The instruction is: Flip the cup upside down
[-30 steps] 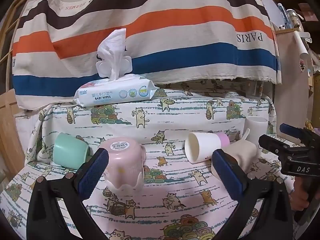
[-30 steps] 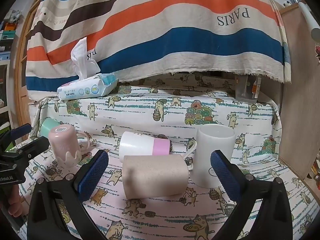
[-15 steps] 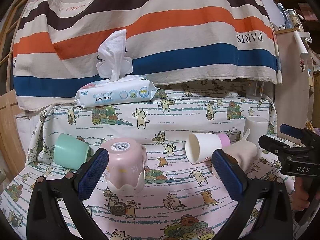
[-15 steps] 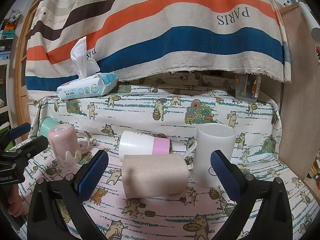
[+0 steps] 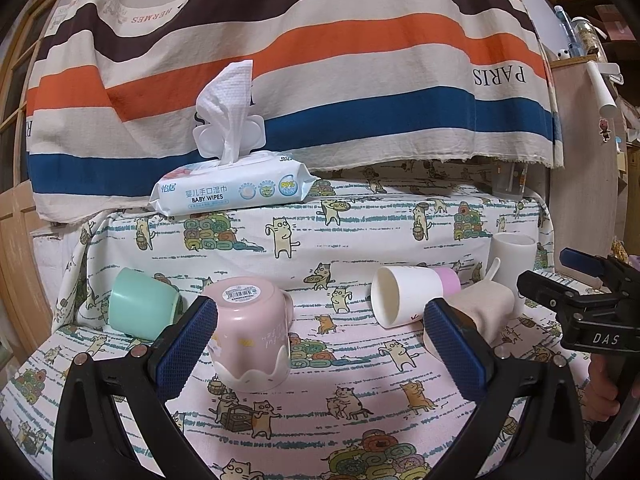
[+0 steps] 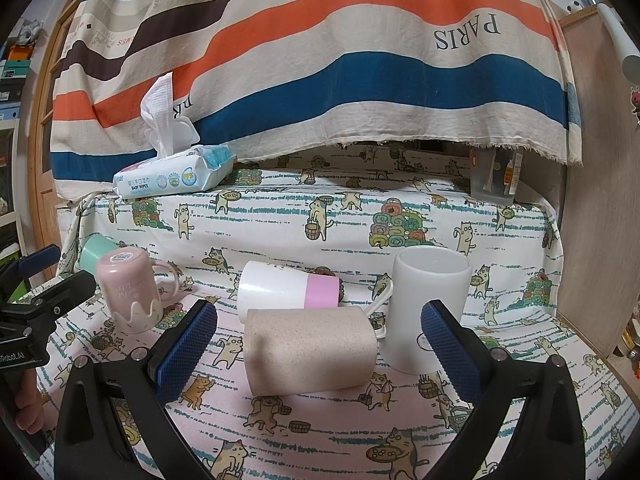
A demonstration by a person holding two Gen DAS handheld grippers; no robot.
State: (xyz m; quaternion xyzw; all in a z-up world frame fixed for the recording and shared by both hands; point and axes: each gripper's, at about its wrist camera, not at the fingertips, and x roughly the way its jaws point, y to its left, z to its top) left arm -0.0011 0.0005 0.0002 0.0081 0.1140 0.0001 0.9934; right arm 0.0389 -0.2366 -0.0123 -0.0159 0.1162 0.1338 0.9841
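Observation:
A pink mug (image 5: 252,334) stands upside down on the cat-print cloth, just beyond my open, empty left gripper (image 5: 320,344); it also shows in the right wrist view (image 6: 130,290). A beige cup (image 6: 310,350) lies on its side between the fingers of my open, empty right gripper (image 6: 318,348). A white-and-pink cup (image 6: 288,286) lies on its side behind it. A white mug (image 6: 430,308) stands upright at the right. A mint cup (image 5: 142,308) lies on its side at the left.
A pack of baby wipes (image 5: 232,192) sits on the raised ledge behind the cups. A striped cloth (image 5: 320,80) hangs behind it. A clear container (image 6: 494,178) stands at the ledge's right end. A wooden panel (image 6: 600,200) borders the right side.
My left gripper has drawn back slightly from the upside-down pink mug. The right gripper and the cups have hardly moved.

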